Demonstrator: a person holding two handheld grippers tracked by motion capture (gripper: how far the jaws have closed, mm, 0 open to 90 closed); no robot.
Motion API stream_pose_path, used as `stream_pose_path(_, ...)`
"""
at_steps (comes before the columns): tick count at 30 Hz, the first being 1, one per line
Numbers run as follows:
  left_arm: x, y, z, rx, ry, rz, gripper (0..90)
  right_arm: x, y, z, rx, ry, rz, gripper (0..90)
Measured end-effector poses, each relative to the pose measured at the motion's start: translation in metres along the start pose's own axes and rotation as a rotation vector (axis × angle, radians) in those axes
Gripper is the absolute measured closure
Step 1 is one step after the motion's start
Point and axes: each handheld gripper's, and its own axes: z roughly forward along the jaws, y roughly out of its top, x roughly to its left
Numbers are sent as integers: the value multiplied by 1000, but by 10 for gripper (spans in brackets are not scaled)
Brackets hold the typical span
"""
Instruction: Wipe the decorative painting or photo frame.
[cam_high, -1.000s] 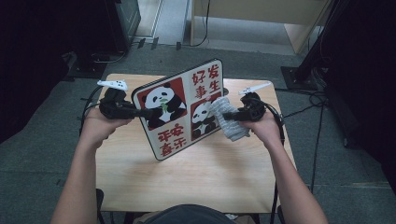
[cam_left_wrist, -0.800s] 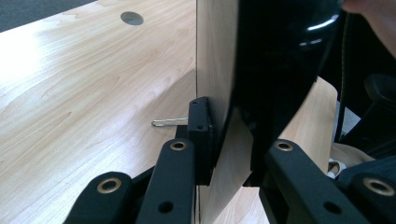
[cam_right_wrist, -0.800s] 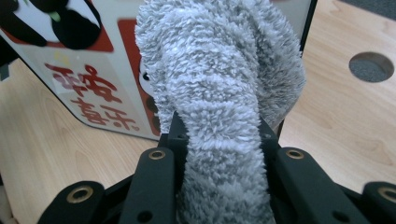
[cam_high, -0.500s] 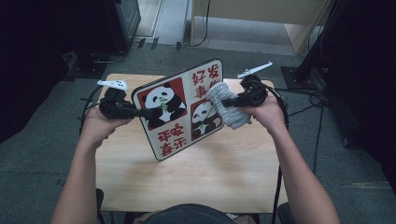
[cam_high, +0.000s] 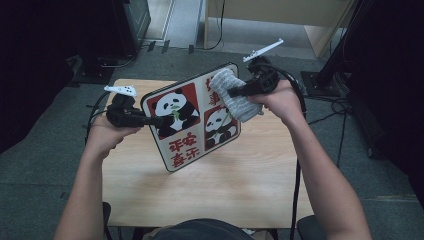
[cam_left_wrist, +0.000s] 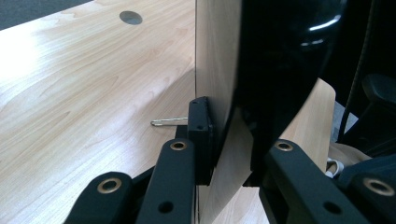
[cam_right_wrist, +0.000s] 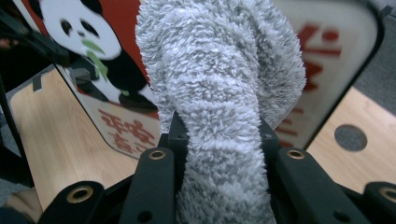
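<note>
The left gripper (cam_high: 150, 120) clamps the panda board's (cam_high: 192, 122) edge. The right gripper (cam_high: 231, 92) clamps a grey fluffy cloth (cam_high: 235, 97) lying against the board ahead of it.

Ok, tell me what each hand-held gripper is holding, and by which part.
Left hand-held gripper clamps the panda board by its left edge; right hand-held gripper pinches the grey fluffy cloth around its bunched middle.

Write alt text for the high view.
A person holds a rectangular panda-printed board tilted above a light wooden table, the left gripper clamping its left edge. The right gripper presses a fluffy grey cloth against its upper right corner.
</note>
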Motion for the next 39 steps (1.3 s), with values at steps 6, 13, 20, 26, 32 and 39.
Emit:
stream_pose_path(6, 1, 0, 0, 0, -8, -2, 797, 6, 24, -5, -13, -6, -20, 699)
stream_pose_path(13, 2, 0, 0, 1, -13, -2, 796, 9, 39, -5, -38, -20, -40, 698)
stream_pose_path(20, 3, 0, 0, 3, -17, 0, 795, 10, 31, 6, -65, -16, -40, 695)
stream_pose_path(26, 4, 0, 0, 1, -22, -1, 794, 11, 24, 10, -73, -23, -42, 695)
stream_pose_path(32, 5, 0, 0, 0, -30, -3, 792, 12, 19, 16, -62, -26, -50, 693)
stream_pose_path(39, 5, 1, -1, 4, -27, -2, 794, 9, 11, 19, -87, -8, -65, 693)
